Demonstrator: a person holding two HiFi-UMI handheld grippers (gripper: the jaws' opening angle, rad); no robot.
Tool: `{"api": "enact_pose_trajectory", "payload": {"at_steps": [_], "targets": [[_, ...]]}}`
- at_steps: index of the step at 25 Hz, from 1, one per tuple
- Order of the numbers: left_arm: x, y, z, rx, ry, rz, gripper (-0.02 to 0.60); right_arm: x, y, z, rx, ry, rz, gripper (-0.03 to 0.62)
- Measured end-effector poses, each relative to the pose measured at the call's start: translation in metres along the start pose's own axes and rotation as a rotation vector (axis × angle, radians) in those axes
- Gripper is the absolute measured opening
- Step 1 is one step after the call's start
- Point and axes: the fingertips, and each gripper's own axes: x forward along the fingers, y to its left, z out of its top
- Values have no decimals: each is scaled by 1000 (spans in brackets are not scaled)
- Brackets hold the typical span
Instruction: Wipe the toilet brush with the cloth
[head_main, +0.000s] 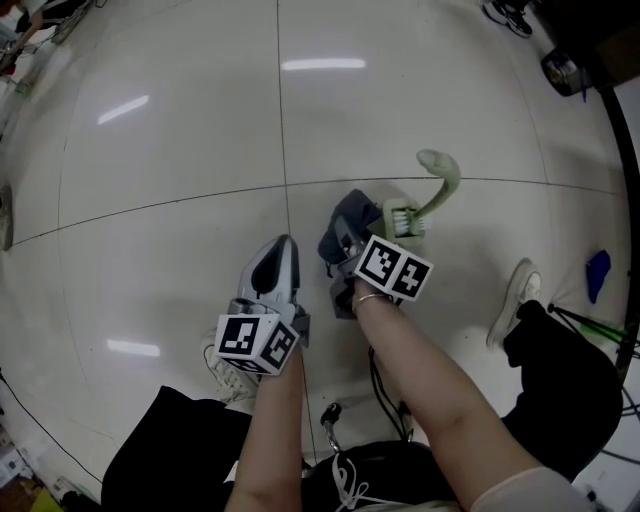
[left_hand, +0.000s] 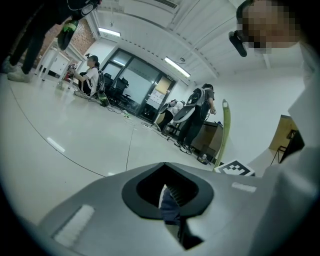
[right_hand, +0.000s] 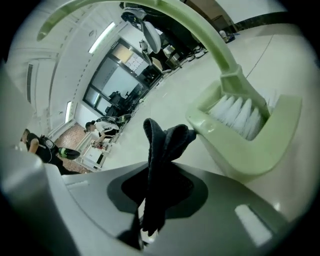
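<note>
Floor (head_main: 180, 150) is carrying everything, and the toilet brush (head_main: 405, 218) is standing upright on it, bristles down in what looks like a green base (right_hand: 250, 150). That is probably why nobody is steadying it. Right gripper (head_main: 348, 243) is sitting just beside the brush with its jaws clamped on the cloth (head_main: 350, 212). The loose fold is sticking out past the tips and reaching the base rim, so I'd say it's being held that way to leave free fabric for wiping. Left gripper (head_main: 286, 245) is hanging further from the brush, beyond the right one. Its jaws are closed to a slit and I'd judge it idle. Its own camera is showing a bluish scrap in that slit, and I can't tell whether it's pinched cloth or just seen through. The head view isn't showing cloth-to-brush contact. The right gripper view is cutting off the handle top, and the bristle tips are staying hidden inside the base.
</note>
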Motion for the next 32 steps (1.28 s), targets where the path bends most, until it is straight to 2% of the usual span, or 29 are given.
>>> {"api": "enact_pose_trajectory", "payload": {"at_steps": [3,12,20,23,28,30,32], "targets": [[-3,5,-1,3,4,0,6,5,-20,-5,57,8,-51,71],[-1,14,-8,10,26,0,6,-16,-67,-32,52,13,-160,71],[17,-12,-10,37,54,-10,6,-68,-103,-44,-23,42,-221,72],[29,-31,0,42,32,-31,6,-83,-113,-52,-26,68,-229,72],[41,-81,39,61,-47,-72,6,-118,-136,-55,-133,163,-265,71],[41,-103,61,77,-93,-88,6,-138,-149,-47,-146,172,-298,72],[37,-123,83,93,-146,-99,6,-157,-159,-26,-144,138,-323,71]]}}
